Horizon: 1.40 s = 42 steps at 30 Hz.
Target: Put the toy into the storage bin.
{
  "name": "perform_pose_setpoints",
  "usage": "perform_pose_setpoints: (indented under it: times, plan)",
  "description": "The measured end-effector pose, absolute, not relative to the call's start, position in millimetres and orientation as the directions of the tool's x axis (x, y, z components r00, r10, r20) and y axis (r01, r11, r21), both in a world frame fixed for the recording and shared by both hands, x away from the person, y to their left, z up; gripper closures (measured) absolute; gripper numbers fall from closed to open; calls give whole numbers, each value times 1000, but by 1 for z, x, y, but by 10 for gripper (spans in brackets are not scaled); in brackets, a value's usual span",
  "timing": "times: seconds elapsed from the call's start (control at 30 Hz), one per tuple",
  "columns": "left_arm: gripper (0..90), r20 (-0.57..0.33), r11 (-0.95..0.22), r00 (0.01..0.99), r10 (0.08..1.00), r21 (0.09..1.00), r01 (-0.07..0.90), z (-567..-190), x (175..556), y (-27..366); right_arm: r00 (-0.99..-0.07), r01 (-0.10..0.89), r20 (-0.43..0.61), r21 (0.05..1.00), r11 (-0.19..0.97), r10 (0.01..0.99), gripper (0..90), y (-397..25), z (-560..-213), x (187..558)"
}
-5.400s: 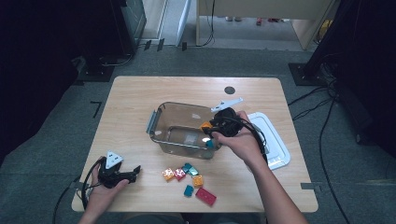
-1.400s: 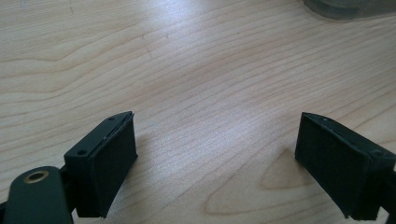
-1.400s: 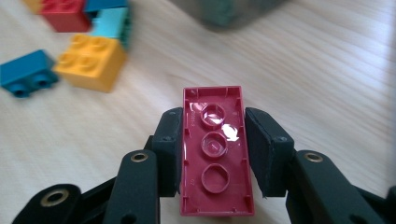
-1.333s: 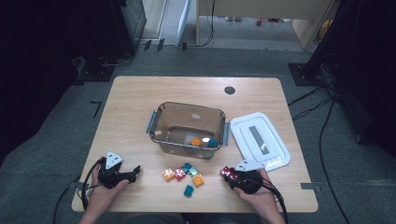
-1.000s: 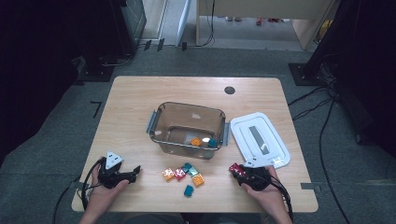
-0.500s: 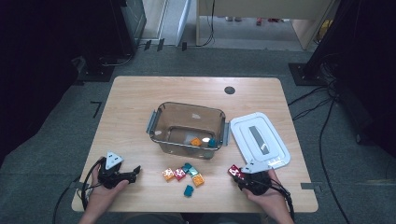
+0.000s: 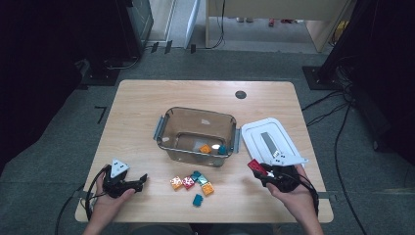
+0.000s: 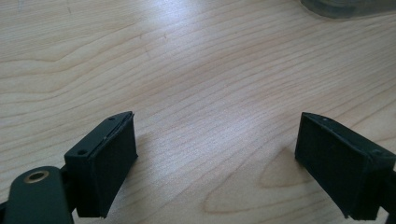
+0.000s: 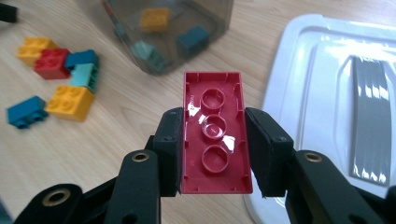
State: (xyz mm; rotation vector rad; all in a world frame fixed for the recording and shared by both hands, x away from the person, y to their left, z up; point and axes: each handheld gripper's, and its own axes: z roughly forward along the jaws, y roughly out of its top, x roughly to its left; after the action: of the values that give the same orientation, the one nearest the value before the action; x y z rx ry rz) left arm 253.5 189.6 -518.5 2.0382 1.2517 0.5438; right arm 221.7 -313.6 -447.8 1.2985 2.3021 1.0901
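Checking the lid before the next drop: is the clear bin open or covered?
Open: the white lid lies flat on the table right of the clear bin.

lab or office test space: grey carpet floor (image 7: 58,147), wooden bench (image 7: 147,103) with cable grommet (image 7: 240,94), loose cables (image 7: 337,127), dark equipment racks (image 7: 132,24), desk legs behind.

Left gripper (image 7: 128,183) rests low at the near left with its jaws spread wide and nothing between them, while the right gripper (image 7: 266,172), held at the near right, has both jaws clamped on a red brick (image 9: 214,131).
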Motion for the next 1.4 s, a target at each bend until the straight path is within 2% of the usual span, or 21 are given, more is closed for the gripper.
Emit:
perform_pose_setpoints:
  times: [0.6, 0.97, 1.4]
  plan:
    - [124, 0, -309, 451, 893, 729, 611, -518, 253, 190, -607, 555, 107, 767, 323, 787, 602, -292, -376, 254]
    - [124, 1, -310, 452, 892, 729, 610, -519, 254, 190, -642, 539, 95, 762, 359, 761, 602, -264, -358, 279]
    - [124, 0, -308, 452, 892, 730, 610, -519, 254, 190, -659, 538, 89, 749, 386, 747, 601, -224, -362, 304]
